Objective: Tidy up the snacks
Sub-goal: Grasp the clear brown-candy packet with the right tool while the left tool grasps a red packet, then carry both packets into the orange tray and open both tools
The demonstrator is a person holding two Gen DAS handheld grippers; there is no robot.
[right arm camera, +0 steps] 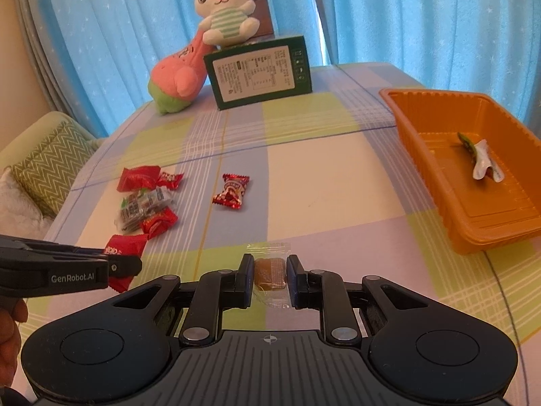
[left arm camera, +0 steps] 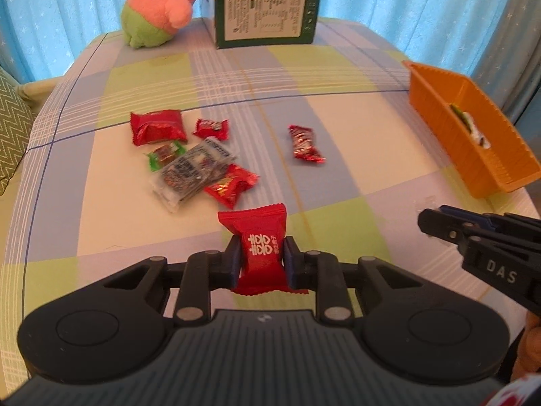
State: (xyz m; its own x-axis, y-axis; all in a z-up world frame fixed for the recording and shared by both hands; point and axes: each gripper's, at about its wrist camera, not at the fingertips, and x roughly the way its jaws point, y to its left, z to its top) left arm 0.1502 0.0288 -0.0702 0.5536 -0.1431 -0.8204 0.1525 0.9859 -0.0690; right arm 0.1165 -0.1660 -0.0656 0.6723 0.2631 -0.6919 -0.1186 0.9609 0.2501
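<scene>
My left gripper is shut on a red snack packet with white characters, held above the checked tablecloth. My right gripper is shut on a clear-wrapped brown candy. A pile of snacks lies on the cloth: red packets, a green-ended candy, a clear grey packet. A lone red candy lies apart; it also shows in the right wrist view. An orange tray at the right holds one green and white wrapper.
A green box stands at the table's far side, with a pink and green plush leaning beside it and a white bunny plush on top. Blue curtains hang behind. A cushioned chair is at the left.
</scene>
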